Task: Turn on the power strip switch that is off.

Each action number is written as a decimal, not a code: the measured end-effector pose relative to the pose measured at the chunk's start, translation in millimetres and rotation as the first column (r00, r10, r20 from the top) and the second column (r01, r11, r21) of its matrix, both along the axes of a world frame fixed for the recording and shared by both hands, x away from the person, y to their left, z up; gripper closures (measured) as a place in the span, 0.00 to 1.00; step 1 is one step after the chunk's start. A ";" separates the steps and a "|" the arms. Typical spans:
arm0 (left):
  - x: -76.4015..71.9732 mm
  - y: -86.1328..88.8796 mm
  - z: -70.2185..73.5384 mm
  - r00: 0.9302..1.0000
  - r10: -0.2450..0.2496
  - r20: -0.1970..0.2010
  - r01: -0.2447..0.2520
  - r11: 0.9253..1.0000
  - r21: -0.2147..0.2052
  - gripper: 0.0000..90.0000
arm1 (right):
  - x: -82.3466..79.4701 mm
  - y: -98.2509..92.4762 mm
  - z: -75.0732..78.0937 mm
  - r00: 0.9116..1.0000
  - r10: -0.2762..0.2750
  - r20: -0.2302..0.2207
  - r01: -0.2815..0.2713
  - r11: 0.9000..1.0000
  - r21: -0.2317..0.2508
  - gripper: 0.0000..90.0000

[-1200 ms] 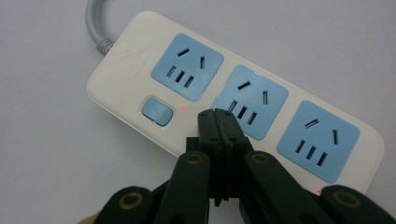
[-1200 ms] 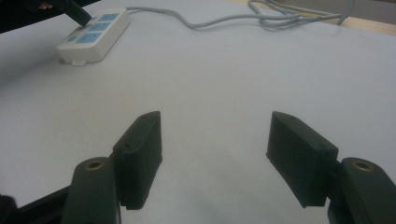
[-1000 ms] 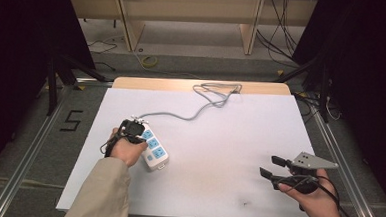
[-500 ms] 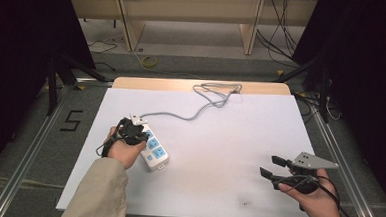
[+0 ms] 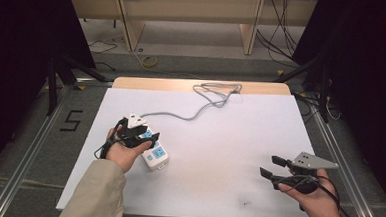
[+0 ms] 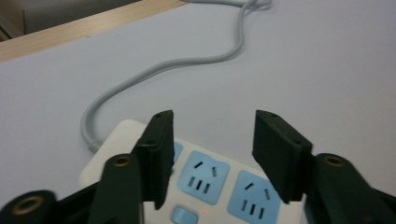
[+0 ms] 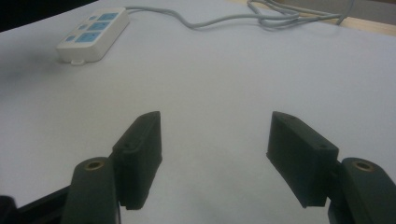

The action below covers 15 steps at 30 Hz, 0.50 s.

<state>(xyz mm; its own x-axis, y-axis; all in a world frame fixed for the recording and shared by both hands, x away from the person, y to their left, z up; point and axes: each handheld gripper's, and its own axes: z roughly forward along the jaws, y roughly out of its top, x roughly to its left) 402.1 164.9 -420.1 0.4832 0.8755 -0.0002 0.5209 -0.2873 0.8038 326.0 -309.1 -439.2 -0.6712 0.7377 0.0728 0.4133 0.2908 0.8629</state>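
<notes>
A white power strip (image 5: 154, 151) with blue sockets lies on the left part of the white table (image 5: 229, 140); its grey cable (image 5: 191, 111) runs to the far edge. My left gripper (image 5: 147, 135) hovers just over the strip, open, jaws spread above the sockets with nothing between them. In the left gripper view the power strip (image 6: 205, 179) sits right under the left gripper (image 6: 212, 154), a small red light lit beside a blue switch (image 6: 183, 215). My right gripper (image 5: 270, 166) is open at the front right, away from the strip. The right gripper (image 7: 215, 156) points at the power strip (image 7: 93, 33) far off.
The cable (image 7: 261, 16) coils near the table's wooden far edge (image 5: 197, 84). Dark stands and loose cables (image 5: 285, 38) lie on the floor beyond. A small dark mark (image 5: 246, 202) shows on the table near the front.
My left gripper has shifted slightly toward the far end of the power strip. The right gripper has stayed in place.
</notes>
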 end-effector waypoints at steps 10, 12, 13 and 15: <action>-19.8 -9.0 -0.8 0.995 -0.075 0.060 0.078 0.996 -0.051 0.23 | 0.0 1.0 -0.8 1.000 0.003 0.000 -0.003 1.000 -0.003 0.38; -25.2 -10.0 -2.1 0.994 -0.092 0.062 0.096 0.994 -0.053 0.22 | 0.2 1.2 -1.1 1.000 0.004 -0.001 -0.004 1.000 -0.004 0.38; -27.8 -10.5 -2.8 0.993 -0.100 0.068 0.104 0.993 -0.054 0.21 | 0.3 1.3 -1.3 1.000 0.005 0.000 -0.005 1.000 -0.004 0.38; -32.5 -11.4 -3.6 0.990 -0.119 0.073 0.122 0.991 -0.050 0.21 | 0.4 1.6 -1.6 1.000 0.008 -0.003 -0.008 1.000 -0.007 0.38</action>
